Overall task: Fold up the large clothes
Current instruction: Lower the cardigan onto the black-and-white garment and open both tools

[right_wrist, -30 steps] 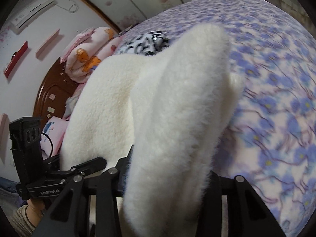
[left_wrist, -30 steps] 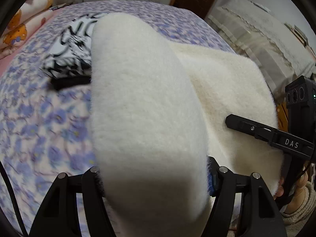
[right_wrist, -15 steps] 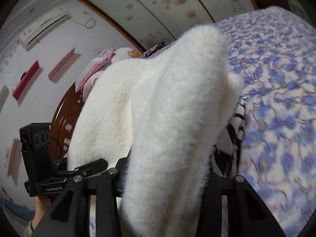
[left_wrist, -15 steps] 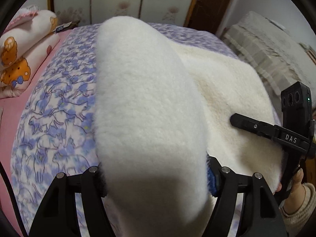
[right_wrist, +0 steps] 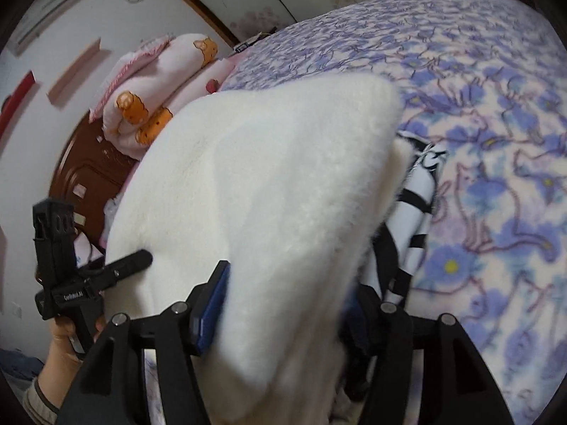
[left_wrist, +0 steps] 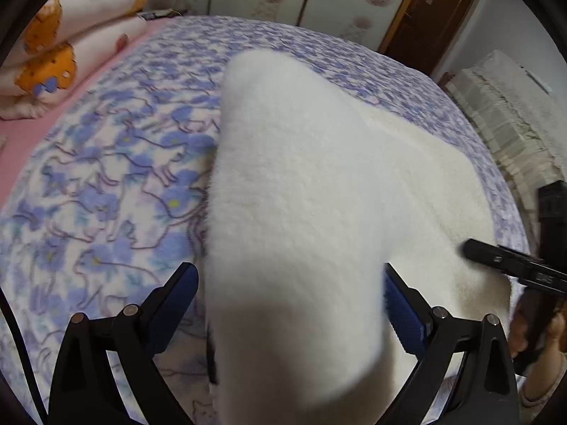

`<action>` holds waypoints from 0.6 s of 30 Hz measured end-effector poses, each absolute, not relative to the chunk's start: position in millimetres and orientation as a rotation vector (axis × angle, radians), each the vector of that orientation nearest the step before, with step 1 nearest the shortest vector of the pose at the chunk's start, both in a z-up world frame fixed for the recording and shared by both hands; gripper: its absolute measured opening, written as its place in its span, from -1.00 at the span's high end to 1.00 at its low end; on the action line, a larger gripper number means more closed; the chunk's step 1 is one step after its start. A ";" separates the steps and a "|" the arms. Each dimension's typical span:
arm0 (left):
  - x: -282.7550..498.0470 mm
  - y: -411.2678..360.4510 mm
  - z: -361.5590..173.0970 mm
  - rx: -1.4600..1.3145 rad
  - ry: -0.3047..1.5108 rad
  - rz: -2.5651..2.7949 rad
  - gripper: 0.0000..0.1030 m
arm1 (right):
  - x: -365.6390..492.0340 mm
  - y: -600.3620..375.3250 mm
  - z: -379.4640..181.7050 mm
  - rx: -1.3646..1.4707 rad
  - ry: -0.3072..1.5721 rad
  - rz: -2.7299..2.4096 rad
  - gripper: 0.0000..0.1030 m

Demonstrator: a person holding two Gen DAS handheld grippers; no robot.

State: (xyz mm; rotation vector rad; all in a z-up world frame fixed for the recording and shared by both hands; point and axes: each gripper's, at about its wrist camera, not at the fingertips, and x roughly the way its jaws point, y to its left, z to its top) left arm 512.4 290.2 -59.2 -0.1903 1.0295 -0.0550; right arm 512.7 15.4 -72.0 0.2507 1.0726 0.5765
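Left gripper (left_wrist: 287, 272): spread wide, both blue pads (left_wrist: 404, 311) exposed. Not clamped. Strip of bedspread (left_wrist: 106, 177) visible between the left-hand pad and the white fleece garment (left_wrist: 301, 177); other pad just beside the fleece edge.

White fleece garment: raised in a thick, rounded fold running away from the left wrist camera, between the two fingers. Rest of it spread flat to the right on the bedspread. Nearest part of the fold blurred.

Right gripper (right_wrist: 288, 283): fleece (right_wrist: 265, 177) bulging up between the fingers and draping over them. One blue pad (right_wrist: 212, 304) against the fleece; opposite finger mostly hidden behind the pile. Cannot tell whether clamped or released.

In the right wrist view: one black finger of the left gripper lying over the flat fleece at the left, with the left hand (right_wrist: 60, 350) around its handle below.

Black-and-white patterned cloth (right_wrist: 418, 191): on the bedspread, just beside the fleece fold and partly under it.

Surroundings: purple flower-print bedspread under everything; pink bedding with orange bears (left_wrist: 53, 53) at the far left; brown wooden headboard (right_wrist: 81, 163); brown door (left_wrist: 432, 10).
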 end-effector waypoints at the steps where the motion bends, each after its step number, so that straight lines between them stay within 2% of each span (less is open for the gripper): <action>1: 504.9 287.6 -54.8 -0.173 1.014 -0.040 -0.91 | 506.2 17.6 -57.3 0.213 1.037 0.553 -0.14; 3: 487.8 281.1 -36.5 -0.120 0.938 -0.010 -0.85 | 490.6 11.4 -28.9 0.160 0.945 0.506 -0.15; 4: 480.8 276.9 -28.8 -0.107 0.909 -0.008 -0.68 | 476.9 7.4 -14.7 0.137 0.888 0.486 -0.15; 5: 472.6 272.9 -22.2 -0.099 0.880 -0.017 -0.38 | 470.3 6.8 -6.9 0.128 0.859 0.489 -0.15; 6: 467.4 269.4 -18.2 -0.096 0.870 -0.022 -0.19 | 464.2 8.2 -1.1 0.115 0.844 0.493 -0.14; 7: 462.4 264.7 -16.8 -0.100 0.872 -0.025 0.18 | 454.8 13.5 3.0 0.095 0.837 0.500 -0.12; 8: 458.4 260.4 -14.0 -0.092 0.871 -0.011 0.24 | 446.0 19.5 4.5 0.078 0.829 0.512 -0.01; 9: 453.9 255.9 -14.7 -0.070 0.860 0.003 0.24 | 439.5 26.7 4.1 0.053 0.825 0.520 0.20; 12: 441.6 243.2 -13.9 0.005 0.845 0.041 0.27 | 434.0 52.6 -12.8 -0.033 0.856 0.510 0.52; 15: 443.1 249.7 -31.9 0.049 0.881 0.086 0.28 | 438.1 59.6 -48.2 -0.133 0.903 0.412 0.54; 18: 445.4 256.9 -37.2 0.008 0.893 0.091 0.24 | 441.1 45.5 -64.4 -0.049 0.959 0.437 0.54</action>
